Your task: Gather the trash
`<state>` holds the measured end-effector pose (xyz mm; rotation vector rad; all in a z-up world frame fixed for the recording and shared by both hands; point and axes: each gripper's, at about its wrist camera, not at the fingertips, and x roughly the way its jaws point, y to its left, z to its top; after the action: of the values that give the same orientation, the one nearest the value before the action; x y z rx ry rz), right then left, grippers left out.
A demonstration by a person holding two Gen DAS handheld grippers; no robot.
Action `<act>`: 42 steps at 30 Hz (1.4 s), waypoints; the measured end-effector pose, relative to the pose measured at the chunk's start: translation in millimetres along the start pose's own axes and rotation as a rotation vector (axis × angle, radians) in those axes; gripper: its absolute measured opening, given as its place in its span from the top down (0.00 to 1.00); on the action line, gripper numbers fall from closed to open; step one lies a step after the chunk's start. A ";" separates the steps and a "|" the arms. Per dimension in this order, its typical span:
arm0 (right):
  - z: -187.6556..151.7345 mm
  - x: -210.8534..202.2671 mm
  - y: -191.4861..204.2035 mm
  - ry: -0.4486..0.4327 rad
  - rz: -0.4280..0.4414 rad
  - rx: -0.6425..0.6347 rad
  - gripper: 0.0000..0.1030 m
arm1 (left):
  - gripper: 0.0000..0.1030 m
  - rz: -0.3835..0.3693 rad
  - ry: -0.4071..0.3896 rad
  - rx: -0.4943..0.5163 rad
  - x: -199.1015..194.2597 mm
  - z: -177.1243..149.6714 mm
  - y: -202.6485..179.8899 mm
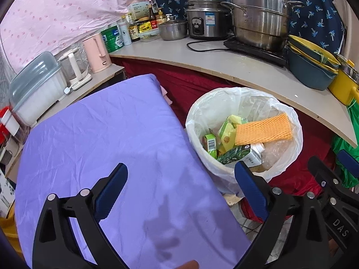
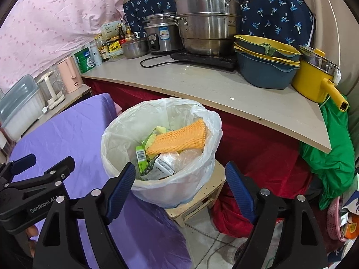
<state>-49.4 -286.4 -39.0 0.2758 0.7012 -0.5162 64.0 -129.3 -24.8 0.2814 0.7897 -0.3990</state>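
Both grippers, left gripper and right gripper, are standing released, gripping nothing. The bin is lying at twelve o'clock from the right fingers, one o'clock from the left; the right is sitting nearer.

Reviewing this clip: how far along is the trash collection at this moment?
Done: the lined bin already holds the orange foam net, a green carton and a milk carton. In hand: nothing; the left gripper and the right gripper are both open and empty. Left: no loose trash shows on the purple cloth, so the job looks nearly finished.
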 end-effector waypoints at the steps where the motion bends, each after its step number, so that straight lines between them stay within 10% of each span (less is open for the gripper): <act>1: -1.0 -0.6 -0.2 -0.002 -0.003 0.000 0.22 | 0.11 0.003 0.003 -0.007 -0.5 -1.9 2.0; 42: -24.2 -8.6 25.6 0.011 -0.012 -0.047 0.19 | 0.11 0.041 0.020 -0.028 -5.8 -32.7 18.1</act>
<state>-54.3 -251.9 -49.2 0.2306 0.7256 -0.5092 47.8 -99.1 -40.8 0.2752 0.8073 -0.3464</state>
